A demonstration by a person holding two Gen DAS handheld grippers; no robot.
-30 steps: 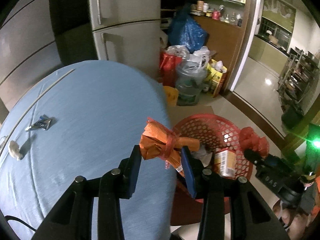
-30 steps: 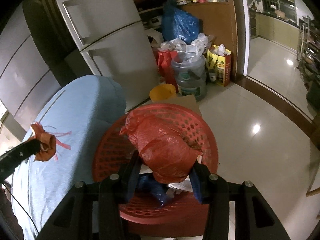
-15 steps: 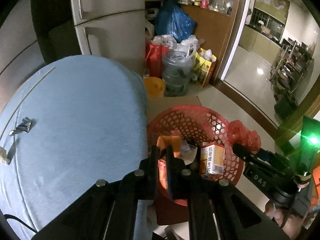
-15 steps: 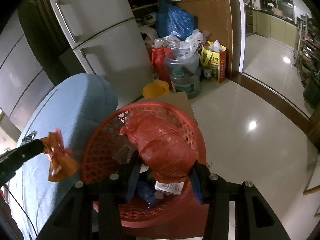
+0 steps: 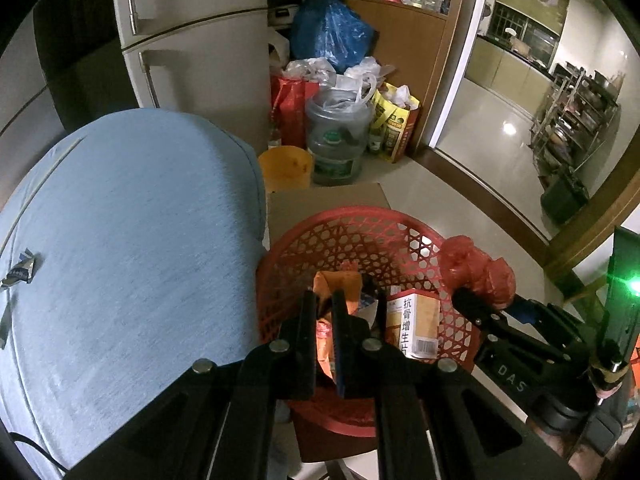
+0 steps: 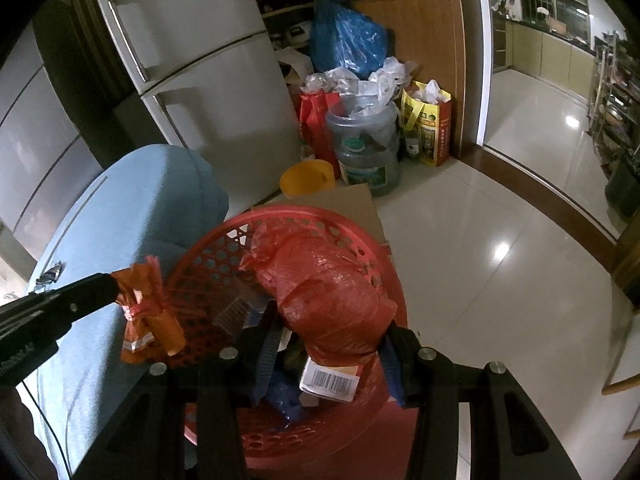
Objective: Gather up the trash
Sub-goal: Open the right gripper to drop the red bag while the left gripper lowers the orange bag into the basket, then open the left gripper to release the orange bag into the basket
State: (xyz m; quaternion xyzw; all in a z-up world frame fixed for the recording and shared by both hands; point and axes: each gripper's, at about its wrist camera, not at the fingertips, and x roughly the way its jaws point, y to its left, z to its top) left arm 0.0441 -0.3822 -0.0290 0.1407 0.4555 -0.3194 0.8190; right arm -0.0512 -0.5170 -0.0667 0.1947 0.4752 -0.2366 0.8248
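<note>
My left gripper [image 5: 325,298] is shut on a crumpled orange wrapper [image 5: 338,282]. In the right wrist view that wrapper [image 6: 148,312] hangs from the left gripper's tip [image 6: 108,284] over the left rim of the red mesh basket [image 6: 280,213]. My right gripper [image 6: 328,356] is shut on a knotted red plastic bag [image 6: 328,292] and holds it above the basket [image 5: 360,216]; the bag [image 5: 476,268] also shows beside the far rim. A cream box with printed characters [image 5: 416,328] and other scraps lie inside the basket.
A blue-clothed table [image 5: 120,240] lies to the left, with a small foil scrap [image 5: 20,272] on it. Behind the basket are flat cardboard [image 5: 328,200], a yellow bucket [image 5: 286,166], a water jug [image 5: 338,144], stuffed bags [image 5: 394,120] and a fridge [image 5: 192,40].
The left jaws have closed tight on the orange wrapper and carried it right, off the table edge to over the basket. The right gripper and its red bag have stayed put.
</note>
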